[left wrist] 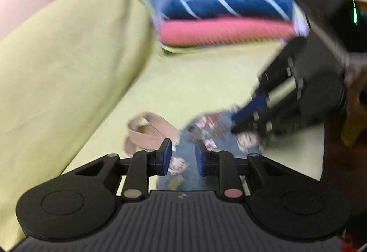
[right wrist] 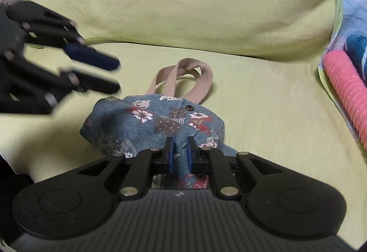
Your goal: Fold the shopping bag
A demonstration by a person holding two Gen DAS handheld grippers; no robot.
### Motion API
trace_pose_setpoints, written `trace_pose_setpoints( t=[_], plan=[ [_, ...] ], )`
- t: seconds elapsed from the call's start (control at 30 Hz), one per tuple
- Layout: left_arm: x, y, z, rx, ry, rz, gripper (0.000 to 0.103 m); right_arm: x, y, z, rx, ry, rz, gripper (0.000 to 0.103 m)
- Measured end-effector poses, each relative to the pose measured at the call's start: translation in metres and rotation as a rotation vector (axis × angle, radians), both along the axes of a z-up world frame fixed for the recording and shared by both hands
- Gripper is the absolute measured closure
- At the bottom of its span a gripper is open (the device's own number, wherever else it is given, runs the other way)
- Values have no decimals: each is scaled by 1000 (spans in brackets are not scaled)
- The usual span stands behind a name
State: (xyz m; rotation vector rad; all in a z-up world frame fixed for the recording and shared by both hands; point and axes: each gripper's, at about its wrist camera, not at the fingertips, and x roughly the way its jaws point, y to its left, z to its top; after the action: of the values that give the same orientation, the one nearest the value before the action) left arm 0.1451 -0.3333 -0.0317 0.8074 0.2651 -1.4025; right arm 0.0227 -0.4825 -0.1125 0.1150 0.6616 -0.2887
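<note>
Two grippers are seen over a green sofa: the right gripper clenched on the floral shopping bag, the left gripper released beside it, folded towels behind

The right gripper pinched a fold of the blue floral shopping bag on the green sofa, its beige handles pointing away, while the left gripper hovered open nearby.

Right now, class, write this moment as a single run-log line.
bag: bunched on green sofa | right gripper: fingers around a fabric fold | left gripper: open, holding nothing | handles: free
</note>
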Motion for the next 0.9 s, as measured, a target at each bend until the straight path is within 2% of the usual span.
trace_pose_setpoints(
  t=[0.1, 0.2, 0.23, 0.37, 0.53, 0.9],
  plan=[
    [-5, 2, -1, 32, 14, 11, 78, -1, -1, 1, 7, -2, -1, 91],
    [-2, -6, -16, 110, 49, 48, 86, -1, 0, 2, 15, 6, 0, 91],
    [1, -7, -21, 121, 70, 73, 85, 1, -1, 3, 25, 13, -2, 91],
    [14, -10, -25, 116, 184, 170, 81, 10, -5, 8, 68, 59, -12, 91],
    [20, -19, -30, 130, 207, 194, 77, 25, -8, 14, 83, 127, -12, 87],
    [19, -24, -36, 108, 222, 243, 76, 26, -11, 11, 99, 110, -21, 86]
  ],
)
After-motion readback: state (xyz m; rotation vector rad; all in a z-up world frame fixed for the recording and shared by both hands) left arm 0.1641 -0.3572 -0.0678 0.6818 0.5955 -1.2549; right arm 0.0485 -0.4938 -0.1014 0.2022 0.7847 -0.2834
